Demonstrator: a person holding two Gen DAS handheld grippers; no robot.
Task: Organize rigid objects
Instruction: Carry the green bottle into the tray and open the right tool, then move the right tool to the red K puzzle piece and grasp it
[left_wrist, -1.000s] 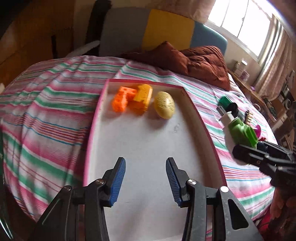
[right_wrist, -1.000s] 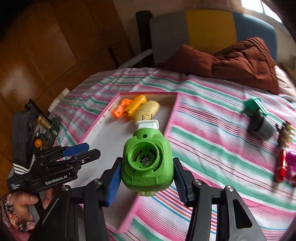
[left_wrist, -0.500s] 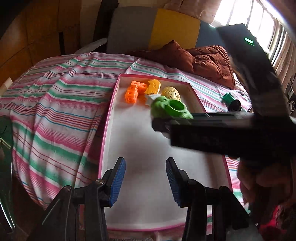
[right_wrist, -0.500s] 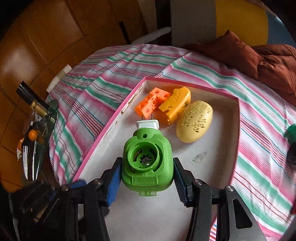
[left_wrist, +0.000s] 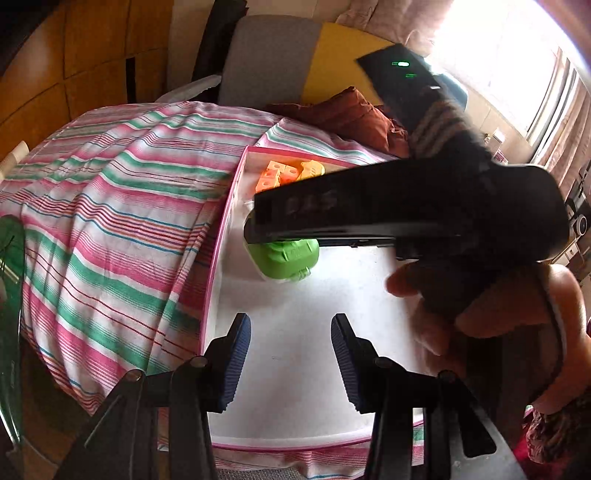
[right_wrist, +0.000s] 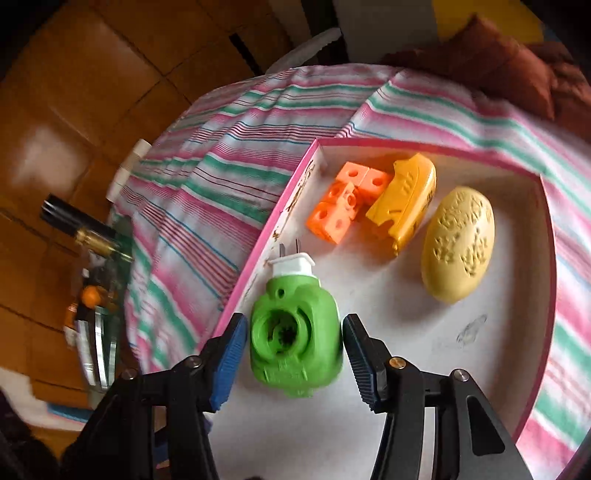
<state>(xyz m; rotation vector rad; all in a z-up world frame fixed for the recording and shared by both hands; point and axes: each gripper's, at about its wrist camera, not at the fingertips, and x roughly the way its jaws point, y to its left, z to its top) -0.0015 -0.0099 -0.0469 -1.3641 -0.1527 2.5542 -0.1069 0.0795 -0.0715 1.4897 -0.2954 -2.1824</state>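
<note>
A green plug-in device with a white plug (right_wrist: 295, 332) lies on the white floor of the pink-rimmed tray (right_wrist: 258, 254), near its left wall. My right gripper (right_wrist: 293, 354) is open around it, with small gaps on both sides. In the left wrist view the green device (left_wrist: 284, 258) shows under the right gripper's black body (left_wrist: 406, 206). My left gripper (left_wrist: 290, 362) is open and empty over the tray's near end (left_wrist: 295, 439). Orange linked cubes (right_wrist: 343, 201), a yellow-orange piece (right_wrist: 406, 199) and a pale yellow egg-shaped object (right_wrist: 458, 243) lie at the tray's far end.
The tray rests on a bed with a pink, green and white striped sheet (left_wrist: 110, 206). A brown cushion (left_wrist: 343, 114) lies at the headboard. A glass side table with small items (right_wrist: 92, 295) stands left of the bed. The person's hand (left_wrist: 498, 314) holds the right gripper.
My right gripper carried the green device down onto the tray floor by the left wall and opened. It now crosses the left wrist view. My left gripper stayed open.
</note>
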